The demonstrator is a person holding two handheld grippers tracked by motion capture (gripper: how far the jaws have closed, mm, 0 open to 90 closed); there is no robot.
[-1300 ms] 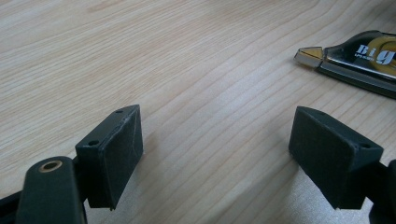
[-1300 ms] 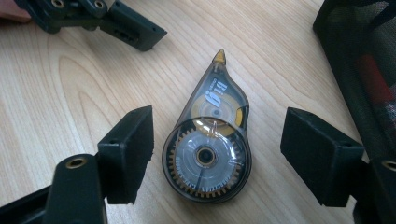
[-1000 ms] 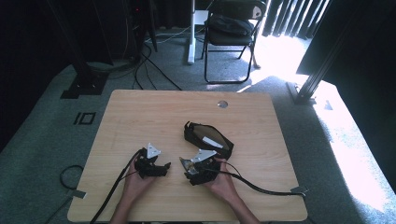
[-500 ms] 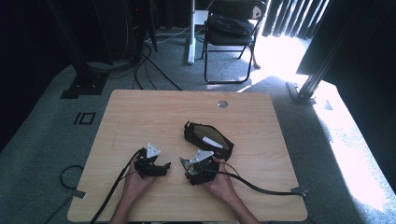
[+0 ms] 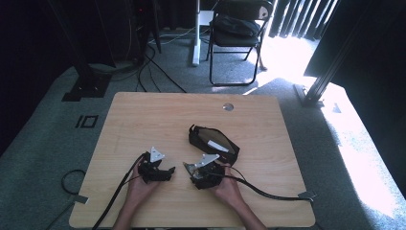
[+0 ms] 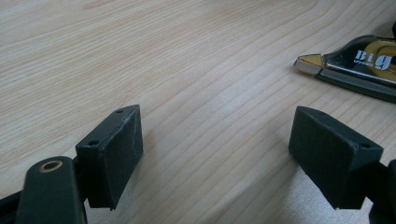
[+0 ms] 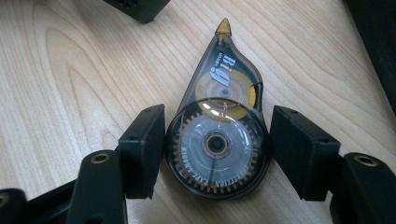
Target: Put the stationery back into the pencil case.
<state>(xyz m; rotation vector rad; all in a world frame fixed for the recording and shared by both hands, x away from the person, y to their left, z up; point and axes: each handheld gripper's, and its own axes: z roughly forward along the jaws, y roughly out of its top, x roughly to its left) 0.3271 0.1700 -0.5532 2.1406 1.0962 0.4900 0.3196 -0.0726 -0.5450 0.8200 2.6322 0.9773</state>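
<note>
The correction tape dispenser [image 7: 219, 135] lies flat on the wooden counter [image 5: 143, 120] between the jaws of the right tool [image 7: 217, 154], whose left jaw is at its round body while the right jaw stands a little off it, so the grip is not closed. In the left gripper view the left tool [image 6: 215, 154] rests low over bare wood with jaws wide and nothing between them, and the dispenser's tip and printed side [image 6: 355, 60] are cut off by the frame's right edge. In the high view both tools [image 5: 155, 167] [image 5: 203, 170] sit in the person's hands near the counter's front edge, the dispenser is too small to make out there, and the dark pouch [image 5: 213, 143] just behind the right tool shows a pale object inside that I cannot identify.
</note>
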